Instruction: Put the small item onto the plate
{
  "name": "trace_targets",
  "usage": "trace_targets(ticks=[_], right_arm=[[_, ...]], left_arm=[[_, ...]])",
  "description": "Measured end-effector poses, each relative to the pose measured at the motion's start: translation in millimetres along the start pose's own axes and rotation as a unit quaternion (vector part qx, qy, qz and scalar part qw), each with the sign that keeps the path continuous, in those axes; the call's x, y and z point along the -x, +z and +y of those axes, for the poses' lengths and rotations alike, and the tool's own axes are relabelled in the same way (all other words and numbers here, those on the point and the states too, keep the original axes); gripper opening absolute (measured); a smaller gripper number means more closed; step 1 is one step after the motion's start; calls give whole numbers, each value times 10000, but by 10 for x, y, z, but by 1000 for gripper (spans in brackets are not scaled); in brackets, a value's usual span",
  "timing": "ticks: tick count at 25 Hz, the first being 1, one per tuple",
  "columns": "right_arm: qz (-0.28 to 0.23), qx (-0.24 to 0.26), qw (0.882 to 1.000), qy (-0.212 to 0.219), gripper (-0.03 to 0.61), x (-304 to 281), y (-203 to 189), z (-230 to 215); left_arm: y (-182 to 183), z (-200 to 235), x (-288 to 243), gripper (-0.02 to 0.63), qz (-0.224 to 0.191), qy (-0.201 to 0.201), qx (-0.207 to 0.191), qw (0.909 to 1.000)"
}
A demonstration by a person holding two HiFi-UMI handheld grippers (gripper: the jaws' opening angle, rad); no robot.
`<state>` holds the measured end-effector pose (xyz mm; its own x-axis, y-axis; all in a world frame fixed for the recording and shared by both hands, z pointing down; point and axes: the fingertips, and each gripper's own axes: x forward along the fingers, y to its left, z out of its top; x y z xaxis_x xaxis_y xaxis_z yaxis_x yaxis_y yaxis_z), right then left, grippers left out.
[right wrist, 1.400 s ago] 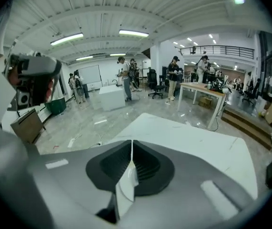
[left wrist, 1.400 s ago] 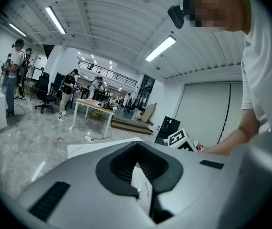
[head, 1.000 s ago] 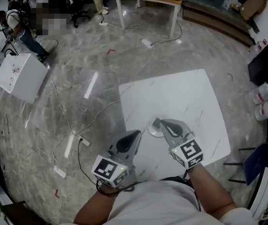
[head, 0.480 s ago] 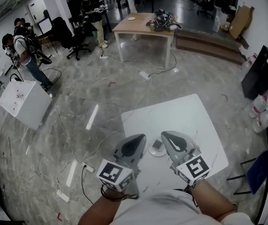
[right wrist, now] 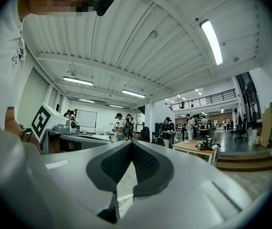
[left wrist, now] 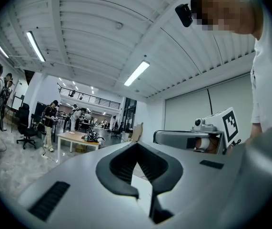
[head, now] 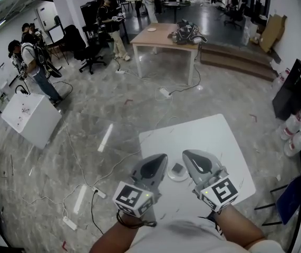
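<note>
A small grey square item (head: 177, 168) lies on a small white plate (head: 178, 176) on the white table (head: 213, 138). The plate shows between my two grippers in the head view. My left gripper (head: 159, 158) is raised at the plate's left, jaws shut and empty. My right gripper (head: 188, 155) is raised at the plate's right, also shut with nothing in it. Both are lifted off the table and point out into the room. The left gripper view shows the left gripper (left wrist: 136, 148) with its tips together. In the right gripper view the right gripper (right wrist: 131, 144) looks the same.
A wooden table (head: 166, 36) with a bag stands far ahead. A white box (head: 30, 117) sits on the floor at the left, with people beyond it. Cables and a power strip (head: 98, 192) cross the floor. Water bottles (head: 292, 137) and a black panel (head: 297, 87) line the right.
The right gripper has drawn back from the plate, and the item now shows lying on it. Both grippers rose and the head view tilted up toward the room.
</note>
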<state>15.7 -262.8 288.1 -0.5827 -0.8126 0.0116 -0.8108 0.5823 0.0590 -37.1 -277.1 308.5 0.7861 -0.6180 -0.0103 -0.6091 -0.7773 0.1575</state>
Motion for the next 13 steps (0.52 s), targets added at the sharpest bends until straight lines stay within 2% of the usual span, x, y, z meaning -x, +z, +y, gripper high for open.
trace_targets(ticks=[13], right_arm=[[-15,-90,10000,17,2,46,17,17]], left_arm=[[86,-27,41,5,-21,93,8,10000]])
